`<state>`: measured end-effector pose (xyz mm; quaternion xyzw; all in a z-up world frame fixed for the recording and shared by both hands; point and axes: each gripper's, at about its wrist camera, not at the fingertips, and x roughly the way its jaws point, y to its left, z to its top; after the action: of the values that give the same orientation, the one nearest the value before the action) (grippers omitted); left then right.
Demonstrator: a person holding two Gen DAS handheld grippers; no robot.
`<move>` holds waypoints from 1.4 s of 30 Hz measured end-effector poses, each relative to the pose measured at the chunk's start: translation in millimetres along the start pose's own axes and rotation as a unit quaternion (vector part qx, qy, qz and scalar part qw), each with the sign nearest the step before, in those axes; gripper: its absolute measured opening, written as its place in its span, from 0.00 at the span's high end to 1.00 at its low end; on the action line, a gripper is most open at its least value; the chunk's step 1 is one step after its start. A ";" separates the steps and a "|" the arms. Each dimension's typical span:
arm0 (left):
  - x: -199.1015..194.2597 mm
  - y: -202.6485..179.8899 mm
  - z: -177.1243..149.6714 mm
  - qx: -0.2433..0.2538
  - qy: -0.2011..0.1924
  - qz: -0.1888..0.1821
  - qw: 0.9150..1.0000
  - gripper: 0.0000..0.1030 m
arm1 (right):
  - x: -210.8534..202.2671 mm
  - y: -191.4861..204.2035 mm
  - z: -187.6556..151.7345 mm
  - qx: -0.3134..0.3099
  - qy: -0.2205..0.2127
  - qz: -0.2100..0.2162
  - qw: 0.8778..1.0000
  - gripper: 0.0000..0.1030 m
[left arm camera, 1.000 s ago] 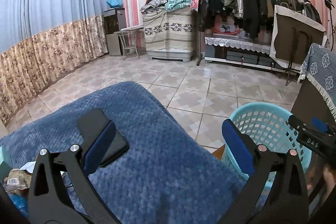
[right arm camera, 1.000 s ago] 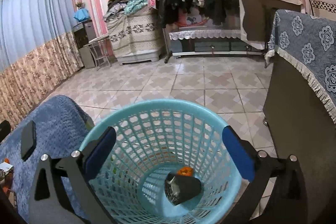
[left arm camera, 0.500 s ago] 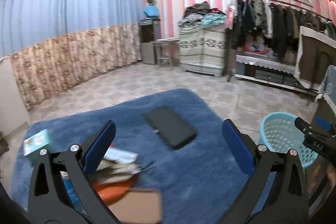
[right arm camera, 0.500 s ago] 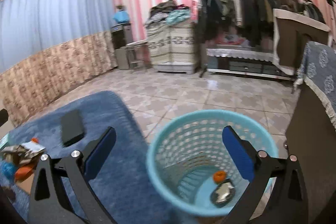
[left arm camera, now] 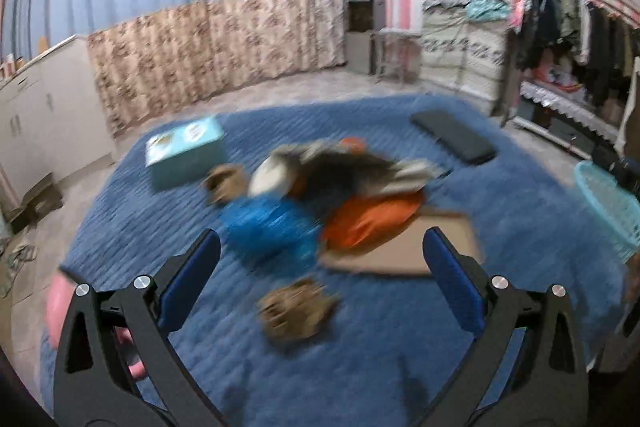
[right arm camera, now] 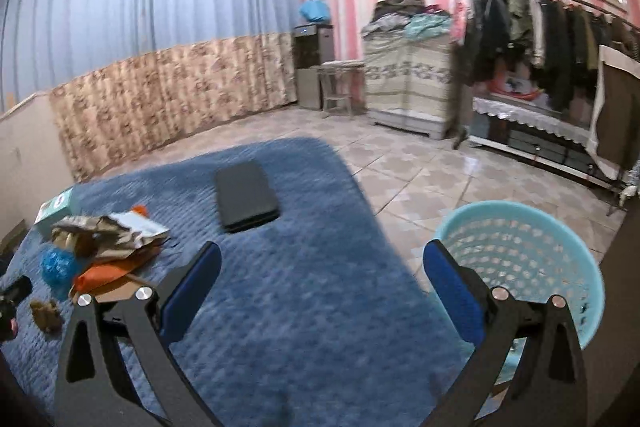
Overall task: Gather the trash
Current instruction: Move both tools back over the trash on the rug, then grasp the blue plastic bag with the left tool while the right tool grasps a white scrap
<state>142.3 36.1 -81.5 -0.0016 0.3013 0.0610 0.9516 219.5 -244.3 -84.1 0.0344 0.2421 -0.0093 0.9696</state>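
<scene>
The left gripper (left arm camera: 320, 275) hung above a blue quilted blanket (left arm camera: 400, 347), its blue-padded fingers (left arm camera: 188, 279) spread wide w/ nothing between them. The left wrist view was motion-blurred, so small details were hard to read.

Ahead of it lay the trash pile: a crumpled blue plastic bag (left arm camera: 266, 223) nearest the left finger, an orange plastic bag (left arm camera: 372, 217) just beside it to the right, and a heap of dark and silvery wrappers (left arm camera: 340, 167) on top, behind both. A flat brown cardboard sheet (left arm camera: 404, 251) sat partly under the orange bag, its right end near the right finger. A brown crumpled wad (left arm camera: 296, 309) lay apart from the pile, close in front, between the fingers; a second brown wad (left arm camera: 226, 183) sat left of the wrappers. A light teal cardboard box (left arm camera: 186, 157) stood further back-left on the blanket. A black flat rectangular case (left arm camera: 454, 141) lay well apart, back-right. Something pink and blurred (left arm camera: 60, 303) showed at the lower left edge; couldn't tell what it was.

The right gripper (right arm camera: 322, 277) was also spread wide and empty, over the blanket near its edge. A light blue plastic mesh basket (right arm camera: 520, 255) stood on the tiled floor (right arm camera: 420, 171), just behind the right finger (right arm camera: 452, 297), off the blanket. In the right wrist view the pile sat far left, the black case mid-blanket.
</scene>
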 end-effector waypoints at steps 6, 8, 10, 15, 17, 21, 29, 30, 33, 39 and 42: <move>20.2 34.7 -8.1 -0.039 0.018 0.018 0.999 0.05 | 10.1 32.9 -13.8 -0.045 0.024 0.021 0.998 0.04; 29.2 40.4 -6.1 -0.043 0.022 0.019 0.999 0.05 | 13.4 40.4 -17.1 -0.056 0.031 0.024 0.998 0.04; 35.7 43.2 -4.8 -0.047 0.028 0.021 0.998 0.05 | 16.4 43.4 -19.5 -0.057 0.038 0.028 0.997 0.04; 51.7 51.0 2.0 -0.045 0.035 0.020 0.998 0.05 | 24.0 53.6 -21.6 -0.063 0.053 0.034 0.996 0.04; 59.2 51.6 6.8 -0.042 0.039 0.022 0.998 0.05 | 25.8 57.6 -21.6 -0.064 0.057 0.035 0.996 0.04; 80.4 53.3 12.6 -0.052 0.054 0.012 0.997 0.05 | 27.7 66.4 -20.6 -0.047 0.060 0.054 0.996 0.04; 110.8 51.9 13.2 -0.067 0.094 -0.038 0.993 0.43 | 34.0 103.7 -30.6 -0.089 0.071 0.069 0.991 0.04; 110.2 51.8 12.4 -0.068 0.094 -0.040 0.992 0.48 | 34.0 108.4 -30.6 -0.090 0.070 0.075 0.991 0.04; 102.6 53.3 13.2 -0.064 0.085 -0.046 0.993 0.59 | 33.2 117.6 -29.2 -0.097 0.063 0.081 0.990 0.04; 73.7 68.9 23.6 -0.064 0.037 -0.018 0.997 0.60 | 47.6 135.1 -16.0 -0.104 0.062 0.108 0.987 0.04; 65.4 75.3 33.4 -0.061 0.020 0.000 0.998 0.59 | 59.0 145.4 -7.3 -0.116 0.065 0.121 0.984 0.05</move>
<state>205.7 119.7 -89.1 -0.0609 0.3163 0.0796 0.9433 273.2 -98.8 -109.2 -0.0482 0.2986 0.1388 0.9430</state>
